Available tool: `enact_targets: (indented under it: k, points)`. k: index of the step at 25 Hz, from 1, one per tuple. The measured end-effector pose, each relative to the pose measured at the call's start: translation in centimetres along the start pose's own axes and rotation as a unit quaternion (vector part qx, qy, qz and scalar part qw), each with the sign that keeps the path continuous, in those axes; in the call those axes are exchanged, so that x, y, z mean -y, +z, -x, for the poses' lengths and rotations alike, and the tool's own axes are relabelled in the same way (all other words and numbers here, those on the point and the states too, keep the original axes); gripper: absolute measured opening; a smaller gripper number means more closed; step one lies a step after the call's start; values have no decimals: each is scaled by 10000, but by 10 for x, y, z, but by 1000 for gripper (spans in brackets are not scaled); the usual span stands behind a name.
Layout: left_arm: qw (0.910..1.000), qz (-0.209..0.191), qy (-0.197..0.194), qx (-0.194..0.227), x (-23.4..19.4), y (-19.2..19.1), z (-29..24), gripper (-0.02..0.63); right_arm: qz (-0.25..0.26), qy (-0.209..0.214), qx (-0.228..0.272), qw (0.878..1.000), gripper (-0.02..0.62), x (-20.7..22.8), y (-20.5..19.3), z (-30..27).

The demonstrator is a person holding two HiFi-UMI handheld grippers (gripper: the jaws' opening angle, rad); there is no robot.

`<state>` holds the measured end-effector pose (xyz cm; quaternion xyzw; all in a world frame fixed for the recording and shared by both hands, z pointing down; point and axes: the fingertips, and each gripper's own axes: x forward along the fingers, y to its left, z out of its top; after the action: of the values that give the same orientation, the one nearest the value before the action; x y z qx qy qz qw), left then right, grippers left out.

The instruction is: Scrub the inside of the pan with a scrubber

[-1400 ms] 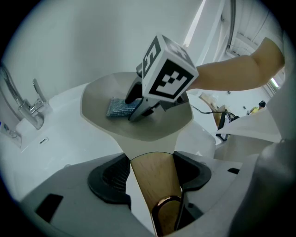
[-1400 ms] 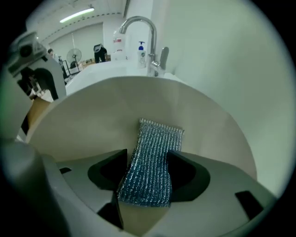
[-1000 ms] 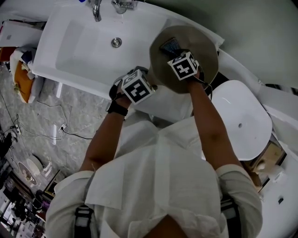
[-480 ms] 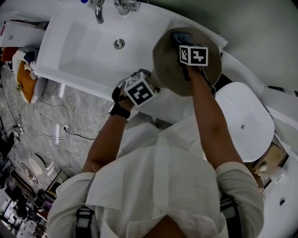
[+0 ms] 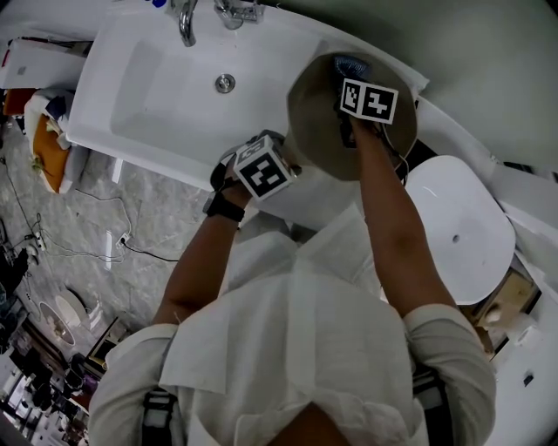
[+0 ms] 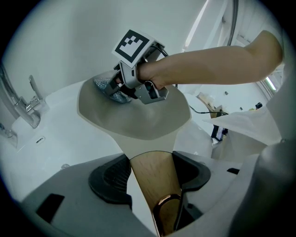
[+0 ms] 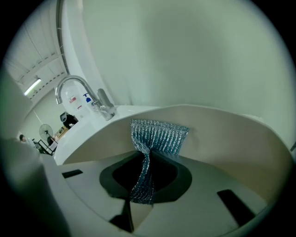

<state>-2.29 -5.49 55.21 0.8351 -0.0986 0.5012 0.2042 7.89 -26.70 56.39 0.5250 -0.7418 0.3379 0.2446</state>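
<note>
Leaning over a white sink [image 5: 157, 96] with a chrome faucet [image 5: 183, 22] at its far edge, and working at the sink's right end with a two-jaw gripper in each hand. Clamping the left gripper [image 5: 277, 157] on the wooden handle [image 6: 155, 185] of the pan [image 5: 323, 113], with the jaws set fairly wide apart and pressing on both sides of the wood, just ahead of a copper-coloured loop at the handle's near end. Holding the pan at the right end of the sink, with its pale beige inside facing up toward the head camera and its handle pointing back toward the body. Pinching the scrubber [image 5: 349, 65] in the right gripper [image 5: 349, 78], with the jaws drawn nearly together on a narrow twisted fold of the silvery blue mesh. Letting the free end of the mesh fan out wide beyond the jaw tips. Pressing that fanned end against the pan's inner wall at the far side of the bowl, close under the rim, well away from the handle. Reaching the right forearm across the pan from the near side, with the marker cube sitting above the bowl. Standing on a grey marbled floor [image 5: 131, 235] strewn with thin cables to the left.
</note>
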Motion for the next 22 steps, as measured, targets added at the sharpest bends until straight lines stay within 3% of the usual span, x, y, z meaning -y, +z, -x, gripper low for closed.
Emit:
enact_targets:
  k: [6, 9, 15, 22]
  points:
    - [10000, 15, -23, 13, 0, 1, 0, 278, 373, 965, -189, 9945, 49, -57, -11, -4]
    - [10000, 29, -23, 27, 0, 2, 1, 278, 490, 1589, -507, 9848, 49, -83, -25, 3]
    - [10000, 25, -7, 4, -1, 1, 0, 279, 891, 2739, -1306, 9487, 49, -119, -66, 29]
    - [10000, 59, 35, -1, -1, 2, 1, 279, 1127, 3454, -2200, 9053, 49, -129, -104, 64]
